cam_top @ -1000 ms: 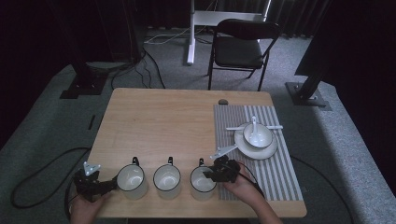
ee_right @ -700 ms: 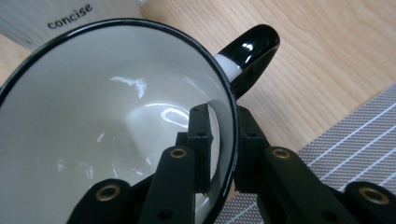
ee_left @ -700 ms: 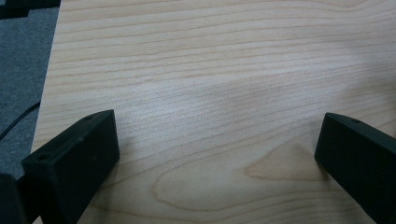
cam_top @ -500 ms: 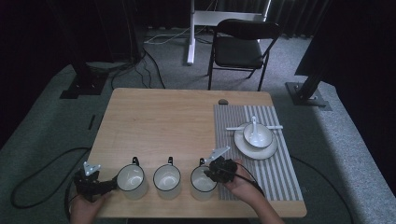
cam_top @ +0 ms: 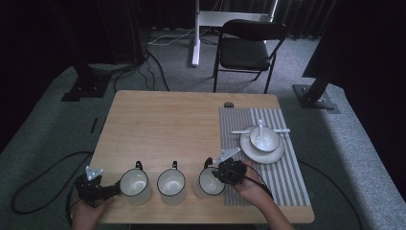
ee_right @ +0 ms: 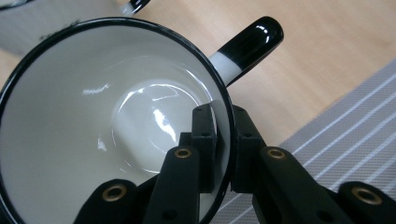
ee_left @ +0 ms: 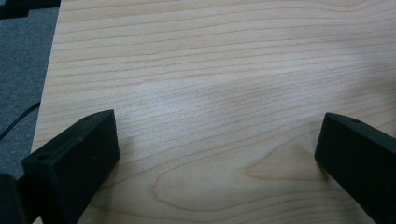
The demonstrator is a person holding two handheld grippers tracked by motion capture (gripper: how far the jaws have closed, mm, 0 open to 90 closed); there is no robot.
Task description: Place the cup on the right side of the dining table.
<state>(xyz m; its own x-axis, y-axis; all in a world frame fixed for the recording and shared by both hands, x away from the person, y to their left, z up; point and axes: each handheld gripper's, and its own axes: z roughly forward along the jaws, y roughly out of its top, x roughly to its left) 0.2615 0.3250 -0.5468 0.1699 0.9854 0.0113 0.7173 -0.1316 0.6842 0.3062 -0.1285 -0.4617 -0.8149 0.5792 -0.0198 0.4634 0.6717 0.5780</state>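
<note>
the right gripper (ee_right: 223, 140) has just closed and pinches the rim of the right mug (cam_top: 209, 183), one jaw inside, one outside, at the lower middle of the high view beside the striped mat (cam_top: 287, 182). the left gripper (cam_top: 103, 190) stands open over bare table (ee_left: 210, 84), lower left.

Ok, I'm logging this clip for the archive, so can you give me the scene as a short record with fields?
setting: wooden table with a striped grey placemat
mugs: three white enamel mugs, black rims, in a row along the near edge
right gripper: shut on the rim of the right mug, one jaw inside, one outside
left gripper: open over bare wood, beside the left mug
middle mug: untouched
on placemat: bowl on a saucer, with a spoon in it
</note>
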